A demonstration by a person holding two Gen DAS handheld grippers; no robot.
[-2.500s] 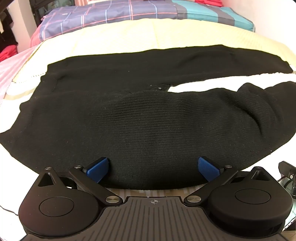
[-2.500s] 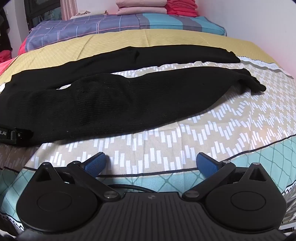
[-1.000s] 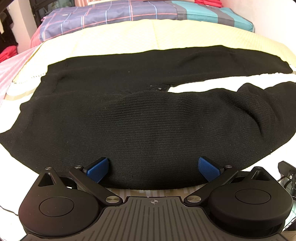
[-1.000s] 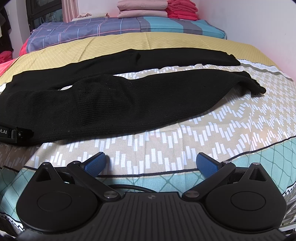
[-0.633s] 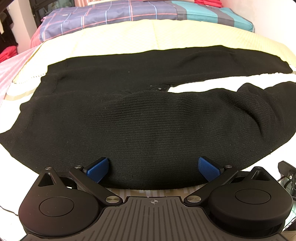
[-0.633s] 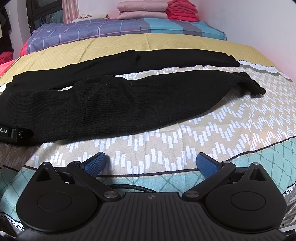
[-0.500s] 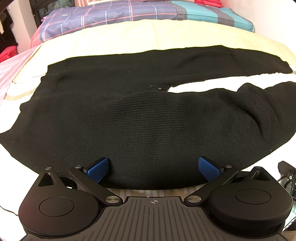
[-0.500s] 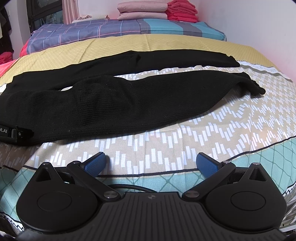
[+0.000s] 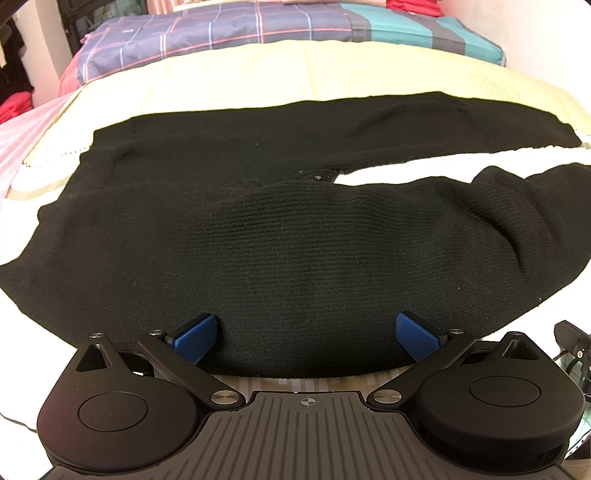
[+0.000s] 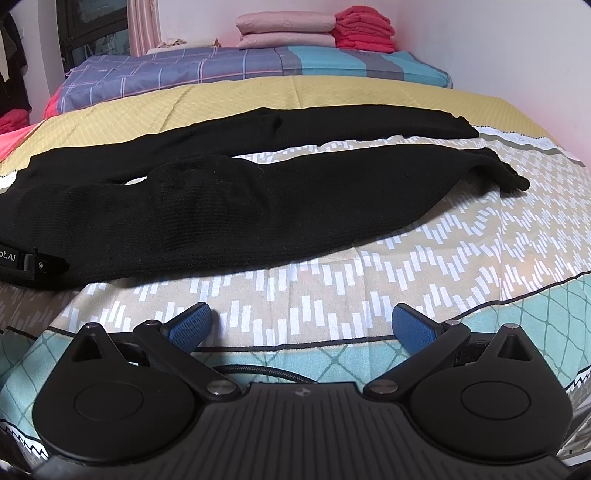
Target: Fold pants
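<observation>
Black knit pants (image 9: 280, 236) lie flat on the bed, waist to the left, two legs running right with a strip of bedspread between them. They also show in the right wrist view (image 10: 258, 192), leg ends at the right. My left gripper (image 9: 304, 334) is open, its blue fingertips (image 9: 194, 338) at the near edge of the pants' hip, holding nothing. My right gripper (image 10: 301, 326) is open and empty over the patterned bedspread, short of the near leg. The left gripper's body (image 10: 33, 264) shows at the left edge of the right wrist view.
The bedspread (image 10: 406, 277) has beige, white-dash and teal bands, with a yellow band (image 10: 295, 92) behind the pants. A plaid pillow or quilt (image 10: 184, 74) lies at the head. Folded pink (image 10: 284, 29) and red (image 10: 365, 27) clothes are stacked behind. A white wall is at the right.
The left view is unchanged. The right gripper has tilted or pulled back slightly, so more of the stacked clothes at the head of the bed shows.
</observation>
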